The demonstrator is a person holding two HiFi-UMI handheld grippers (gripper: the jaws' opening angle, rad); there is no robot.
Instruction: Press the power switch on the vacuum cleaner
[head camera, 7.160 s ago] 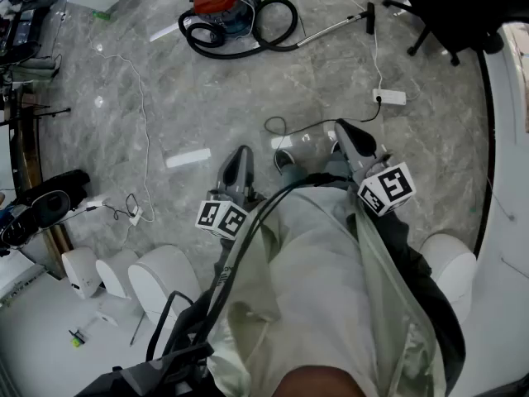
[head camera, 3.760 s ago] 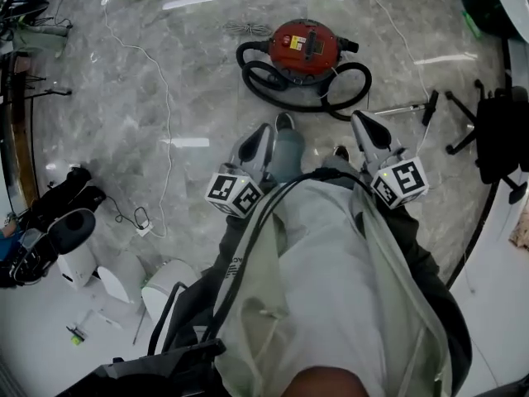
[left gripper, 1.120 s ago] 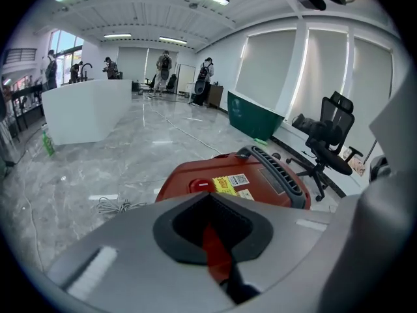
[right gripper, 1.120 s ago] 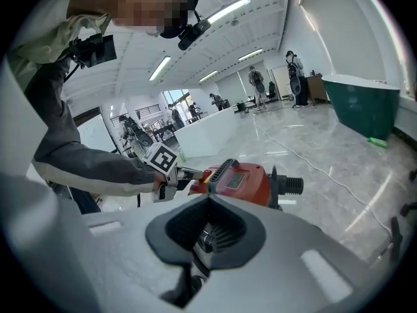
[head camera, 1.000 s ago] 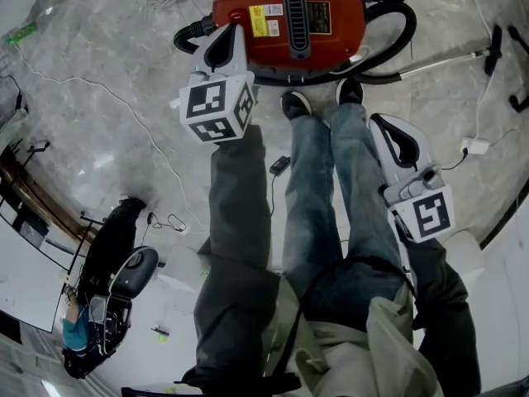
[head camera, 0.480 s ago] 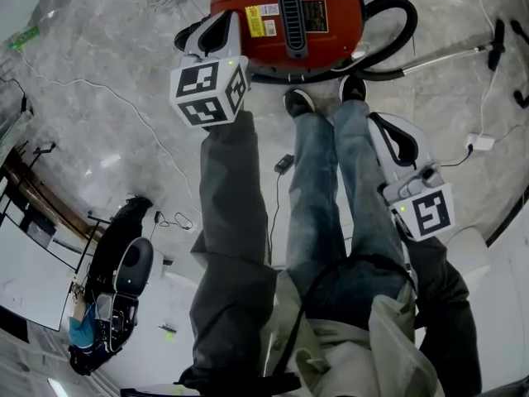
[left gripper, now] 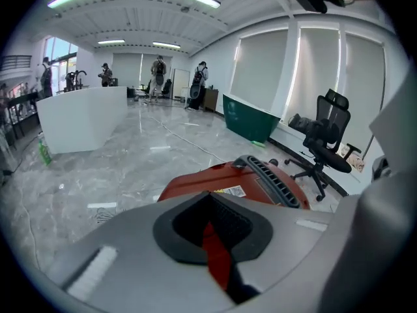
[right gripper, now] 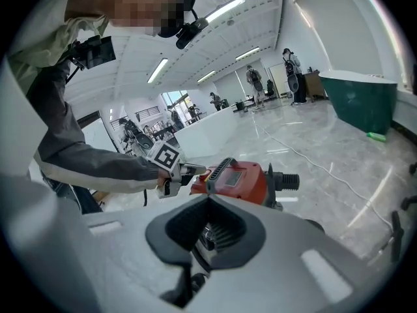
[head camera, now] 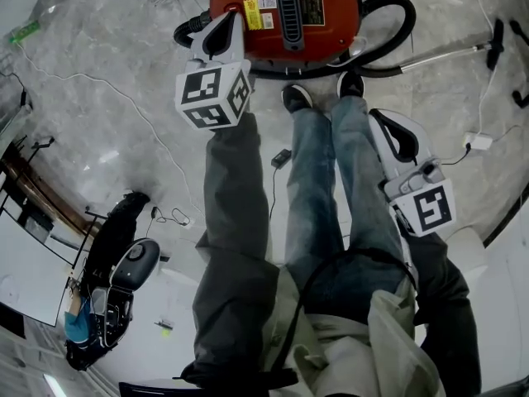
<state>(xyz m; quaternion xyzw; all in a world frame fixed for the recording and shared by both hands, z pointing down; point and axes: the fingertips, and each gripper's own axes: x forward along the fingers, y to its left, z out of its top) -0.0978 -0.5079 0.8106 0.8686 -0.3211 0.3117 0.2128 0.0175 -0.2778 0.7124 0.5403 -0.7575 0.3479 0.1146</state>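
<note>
Head view: left tongs (head camera: 225, 30), closed and empty, point at the left edge of the vacuum (head camera: 285, 11), while right tongs (head camera: 378, 121), likewise closed and empty, hang beside the legs (head camera: 331, 188).

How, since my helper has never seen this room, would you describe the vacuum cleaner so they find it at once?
On the grey marble floor, just ahead of the person's shoes, sits the vacuum cleaner, a rounded canister with a black hose looped round it. It is the only bright red thing there, with a black ribbed handle along its top.
</note>
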